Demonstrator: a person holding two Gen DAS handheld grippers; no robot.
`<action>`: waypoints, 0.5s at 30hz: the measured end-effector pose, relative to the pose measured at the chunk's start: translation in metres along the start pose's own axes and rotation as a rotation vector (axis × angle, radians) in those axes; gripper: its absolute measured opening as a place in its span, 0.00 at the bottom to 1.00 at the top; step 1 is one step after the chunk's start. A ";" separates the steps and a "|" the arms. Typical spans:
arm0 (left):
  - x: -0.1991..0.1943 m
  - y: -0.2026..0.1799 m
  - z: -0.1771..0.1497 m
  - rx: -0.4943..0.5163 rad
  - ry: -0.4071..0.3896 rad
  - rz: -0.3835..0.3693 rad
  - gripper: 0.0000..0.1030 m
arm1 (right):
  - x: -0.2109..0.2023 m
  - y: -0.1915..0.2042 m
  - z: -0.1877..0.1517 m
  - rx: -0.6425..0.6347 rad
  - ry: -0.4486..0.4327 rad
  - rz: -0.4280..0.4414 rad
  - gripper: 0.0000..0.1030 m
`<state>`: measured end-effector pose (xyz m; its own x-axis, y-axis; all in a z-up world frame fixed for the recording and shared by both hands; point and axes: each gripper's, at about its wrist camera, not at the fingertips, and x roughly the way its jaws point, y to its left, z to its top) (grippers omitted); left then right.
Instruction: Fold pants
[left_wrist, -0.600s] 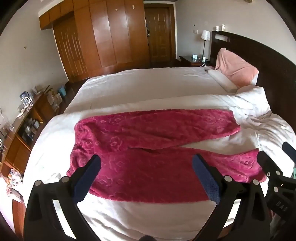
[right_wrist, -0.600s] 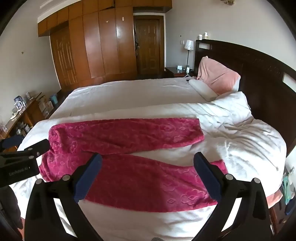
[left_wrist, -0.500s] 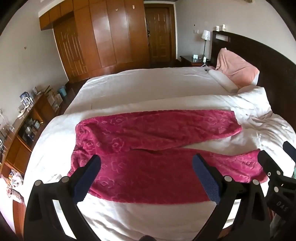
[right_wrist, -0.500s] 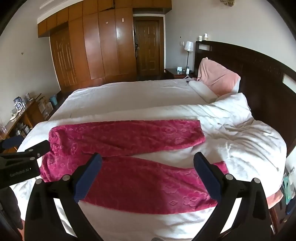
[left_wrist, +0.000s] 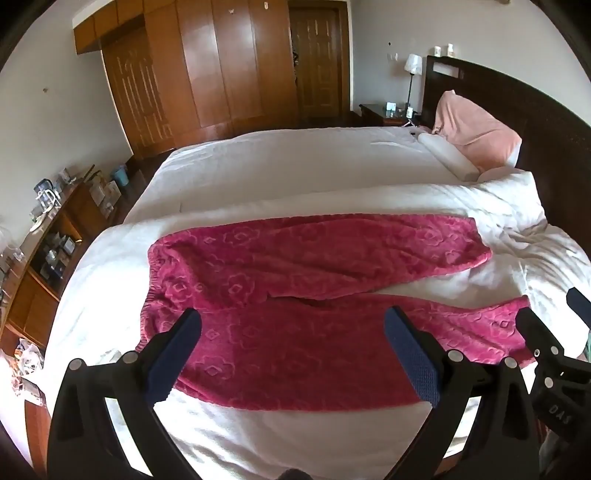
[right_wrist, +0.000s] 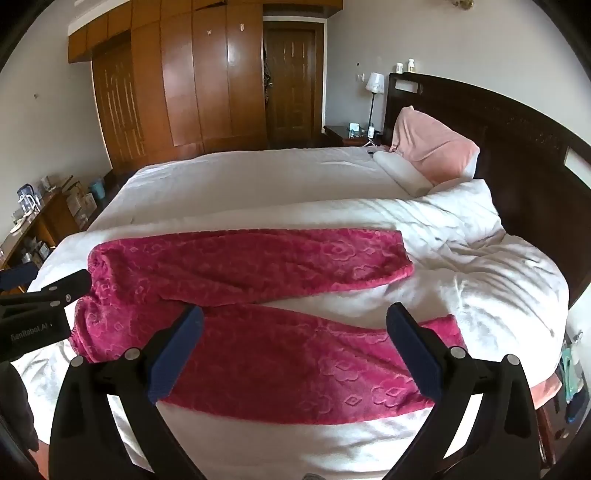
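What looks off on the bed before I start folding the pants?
Little stands out. The pants lie flat, unfolded, legs splayed in a V rather than stacked. The white duvet is rumpled near the leg ends by the headboard. Both claws, left and right, hover open and empty.

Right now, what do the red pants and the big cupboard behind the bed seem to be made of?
The red pants look like soft fleece or plush, matte, with a raised flower pattern pressed into the pile. The cupboard looks like wood or wood veneer with a glossy varnish: brown grain and bright window reflections on its doors. Neither can be confirmed by look alone.
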<state>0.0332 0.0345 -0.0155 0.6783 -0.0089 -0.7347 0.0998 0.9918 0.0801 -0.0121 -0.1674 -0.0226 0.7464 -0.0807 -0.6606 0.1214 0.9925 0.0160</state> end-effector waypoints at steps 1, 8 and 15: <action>0.001 0.000 0.000 0.001 0.004 -0.004 0.95 | 0.001 0.000 0.001 0.002 0.004 0.000 0.97; 0.007 0.000 0.005 0.012 0.009 -0.019 0.95 | 0.003 -0.007 0.004 0.037 0.001 -0.018 0.97; 0.012 -0.002 0.008 0.022 0.020 -0.009 0.95 | 0.008 -0.006 0.005 0.042 0.017 -0.008 0.97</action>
<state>0.0470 0.0317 -0.0197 0.6625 -0.0146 -0.7489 0.1218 0.9886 0.0884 -0.0035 -0.1747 -0.0242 0.7344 -0.0871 -0.6732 0.1554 0.9870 0.0418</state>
